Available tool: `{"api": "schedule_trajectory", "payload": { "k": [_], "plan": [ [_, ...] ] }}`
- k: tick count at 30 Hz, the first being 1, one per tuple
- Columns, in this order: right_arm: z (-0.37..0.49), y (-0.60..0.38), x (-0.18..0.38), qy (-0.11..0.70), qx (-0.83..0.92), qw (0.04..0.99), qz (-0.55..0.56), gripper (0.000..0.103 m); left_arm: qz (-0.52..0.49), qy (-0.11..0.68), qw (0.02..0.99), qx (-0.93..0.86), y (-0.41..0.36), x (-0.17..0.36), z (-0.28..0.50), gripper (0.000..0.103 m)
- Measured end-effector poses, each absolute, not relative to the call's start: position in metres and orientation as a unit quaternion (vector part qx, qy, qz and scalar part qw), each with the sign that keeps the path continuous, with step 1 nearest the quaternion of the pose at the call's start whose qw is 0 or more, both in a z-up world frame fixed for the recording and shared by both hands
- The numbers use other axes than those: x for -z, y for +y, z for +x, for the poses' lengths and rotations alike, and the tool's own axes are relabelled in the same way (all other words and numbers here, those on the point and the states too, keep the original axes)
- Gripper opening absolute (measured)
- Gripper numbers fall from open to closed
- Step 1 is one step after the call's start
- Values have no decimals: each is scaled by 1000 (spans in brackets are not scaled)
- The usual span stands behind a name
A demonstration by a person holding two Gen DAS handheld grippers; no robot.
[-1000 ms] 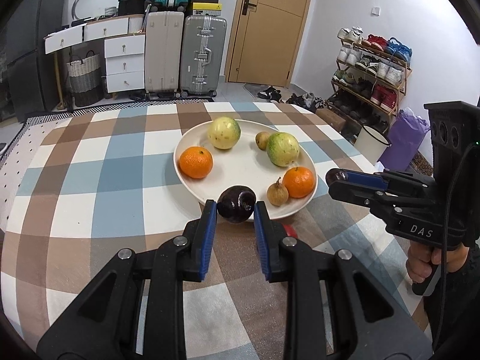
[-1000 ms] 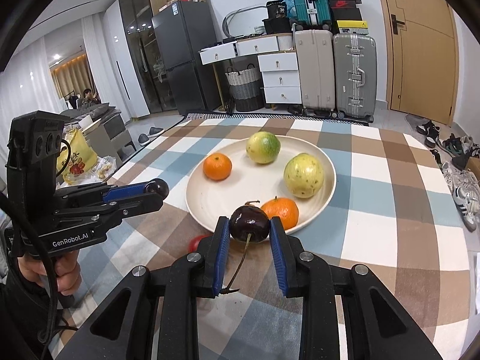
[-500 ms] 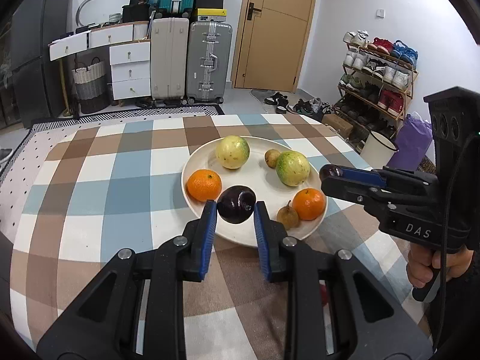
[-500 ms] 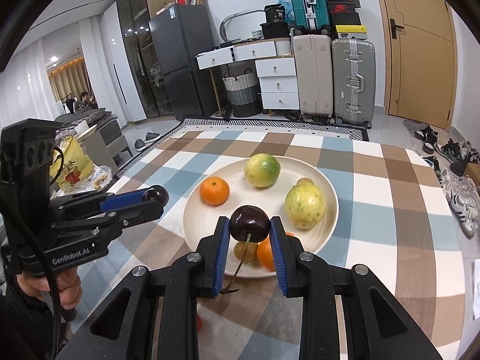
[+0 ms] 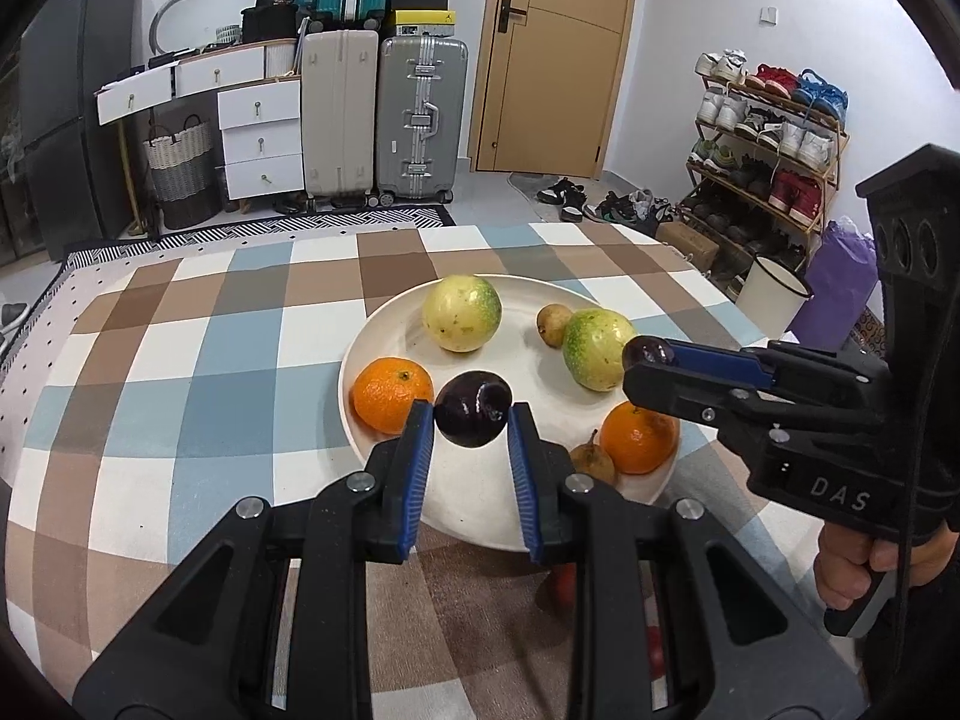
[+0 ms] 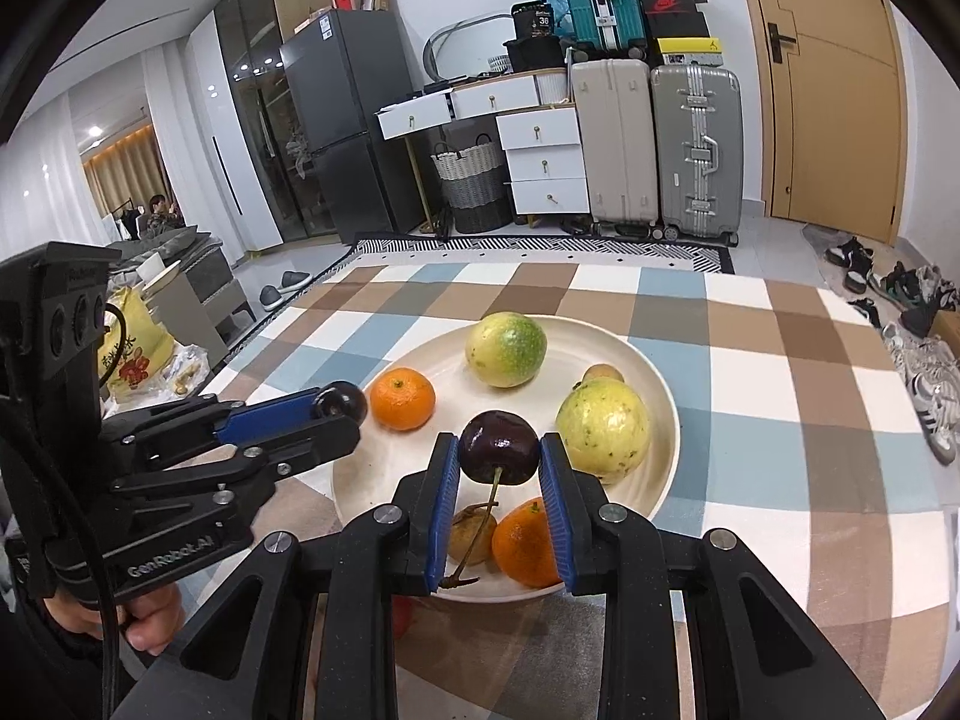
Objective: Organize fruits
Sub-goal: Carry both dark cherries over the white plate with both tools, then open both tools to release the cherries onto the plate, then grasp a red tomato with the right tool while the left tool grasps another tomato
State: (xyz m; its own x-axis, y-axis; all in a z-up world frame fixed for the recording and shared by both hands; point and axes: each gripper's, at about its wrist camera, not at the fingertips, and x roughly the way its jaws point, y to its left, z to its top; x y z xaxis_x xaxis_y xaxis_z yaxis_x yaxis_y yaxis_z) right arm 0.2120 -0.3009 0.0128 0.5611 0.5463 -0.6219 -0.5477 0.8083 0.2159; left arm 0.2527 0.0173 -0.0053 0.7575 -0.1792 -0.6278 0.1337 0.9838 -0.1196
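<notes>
Hovering over the plate (image 5: 384, 330), each gripper's jaws clamp a dark cherry: left (image 5: 473, 401), right (image 6: 499, 447).

Two suitcases (image 5: 384, 120), beige and silver, are stood beside a wooden door (image 5: 552, 54). White drawers (image 6: 540, 150) and a woven basket (image 6: 474, 186) are seen near a dark fridge (image 6: 342, 120).

Cream plate (image 5: 384, 336); dark purple cherries (image 6: 498, 447); brown-blue-white checked tablecloth (image 5: 198, 348); orange mandarins (image 5: 393, 393)

Bright, even indoor light; sharp centre, strong fisheye bending, dark vignetted corners.
</notes>
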Motion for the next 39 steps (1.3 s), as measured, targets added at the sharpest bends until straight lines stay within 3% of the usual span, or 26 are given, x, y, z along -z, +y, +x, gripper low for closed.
{"api": "schedule_trajectory", "payload": {
  "k": [15,19,21,24,26,27,28,29,30,34,39],
  "plan": [
    [220,-295,-2,352,-301,886,0,28,-31,353,932,78,17,24,268,23],
    [217,-299,-7,343,-290,893,-1,38,-37,355,931,79,20,21,267,23],
    [214,-301,-9,341,-286,895,-5,38,-36,353,932,78,22,19,263,28],
    [207,-307,-13,338,-282,898,-10,50,-38,348,934,74,26,15,253,44],
    [203,-311,-16,334,-282,899,-9,54,-40,345,935,69,30,11,246,62],
    [200,-313,-18,334,-284,899,-9,64,-41,344,936,65,33,9,241,68],
    [197,-317,-20,333,-286,898,-5,79,-43,341,937,61,35,7,236,81],
    [193,-320,-21,331,-287,899,0,87,-47,337,939,54,39,4,230,87],
    [190,-324,-22,328,-284,901,4,95,-50,333,940,49,42,2,224,87],
    [178,-333,-24,327,-282,902,3,101,-41,327,943,35,45,-3,202,102],
    [167,-340,-19,342,-288,894,9,103,-40,323,944,47,44,-4,180,102]
  ]
}}
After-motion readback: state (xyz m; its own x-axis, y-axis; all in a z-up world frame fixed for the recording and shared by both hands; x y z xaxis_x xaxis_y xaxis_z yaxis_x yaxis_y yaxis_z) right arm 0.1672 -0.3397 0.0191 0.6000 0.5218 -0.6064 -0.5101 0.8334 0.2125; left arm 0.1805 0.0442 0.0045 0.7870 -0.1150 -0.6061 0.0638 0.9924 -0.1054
